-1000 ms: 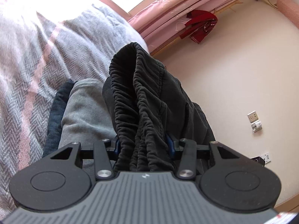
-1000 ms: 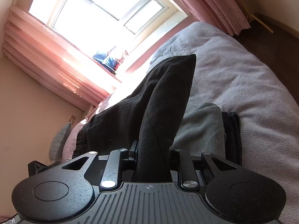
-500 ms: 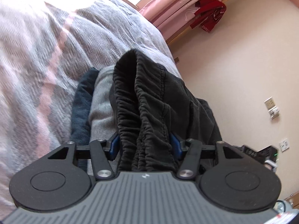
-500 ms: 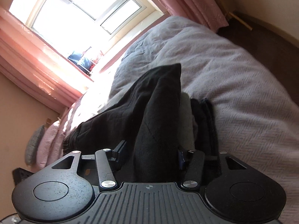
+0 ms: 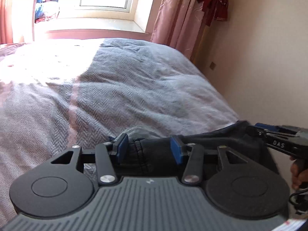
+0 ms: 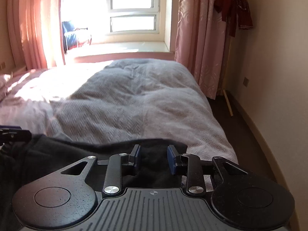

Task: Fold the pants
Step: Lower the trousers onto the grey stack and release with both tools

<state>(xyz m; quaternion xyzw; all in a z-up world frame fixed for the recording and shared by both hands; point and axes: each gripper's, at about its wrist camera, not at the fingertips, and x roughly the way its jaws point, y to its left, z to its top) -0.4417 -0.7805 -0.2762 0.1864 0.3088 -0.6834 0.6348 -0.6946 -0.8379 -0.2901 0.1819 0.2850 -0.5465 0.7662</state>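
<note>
Sunlight poured through the window (image 6: 132, 5) at twelve o'clock in both wrist views, washing out the far left part of the bed (image 6: 134, 104), whose grey herringbone cover filled the middle of each picture. Pink curtains (image 6: 200, 44) hung at either side of the glass, and a dark red garment (image 6: 234, 9) hung by the cream wall at one o'clock.

Black pants (image 6: 57, 154) lay along the near edge of the bed, at six o'clock in both views, stretched between the two tools. Beneath them, a sliver of grey folded cloth (image 5: 138, 130) showed just past the left tool's tips.

Seen from its own camera, the left gripper (image 5: 149, 150) straddled the gathered waistband; its jaws had just been closing, yet the blue pads (image 5: 123, 147) stood a little clear of the cloth on both sides. Seen from its own camera, the right gripper (image 6: 153, 158) sat over the other end of the pants, jaws likewise just closing, with cloth between the pads and a gap visible beside each. From the left view the right tool appeared at three o'clock, against the edge of the dark fabric, a hand (image 5: 297, 173) below it.
</note>
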